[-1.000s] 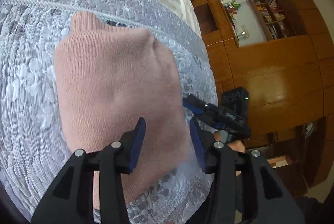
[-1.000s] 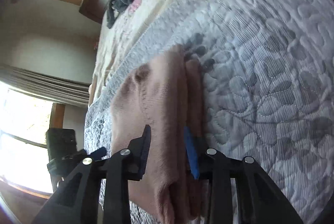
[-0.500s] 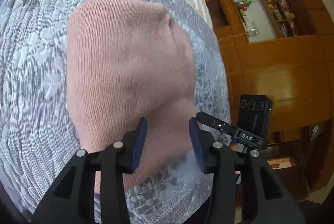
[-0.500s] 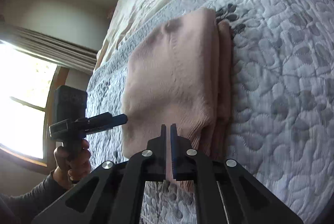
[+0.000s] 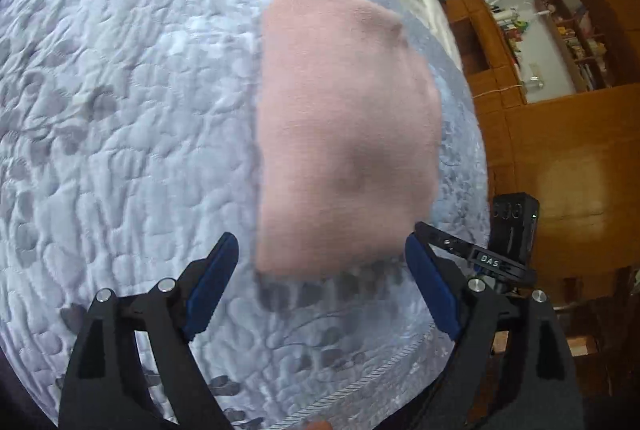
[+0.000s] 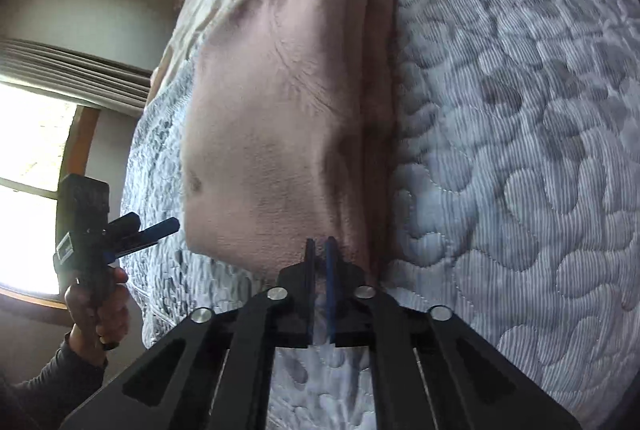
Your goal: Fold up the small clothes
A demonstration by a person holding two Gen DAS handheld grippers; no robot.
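Quilted grey bedspread (image 5: 120, 109) fills both views, and the pink knit garment (image 5: 344, 133) lies on it folded into a thick rectangle. Since a moment ago the left claw (image 5: 322, 286) has spread wide and pulled back, empty; the right claw (image 6: 319, 258) has closed, apparently on nothing. Folding looks finished. Nothing blocks the garment; a wooden cabinet (image 5: 560, 149) stands beyond the bed.

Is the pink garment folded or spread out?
Folded. The garment lies as a compact block on the quilt, with stacked layers showing along its right edge.
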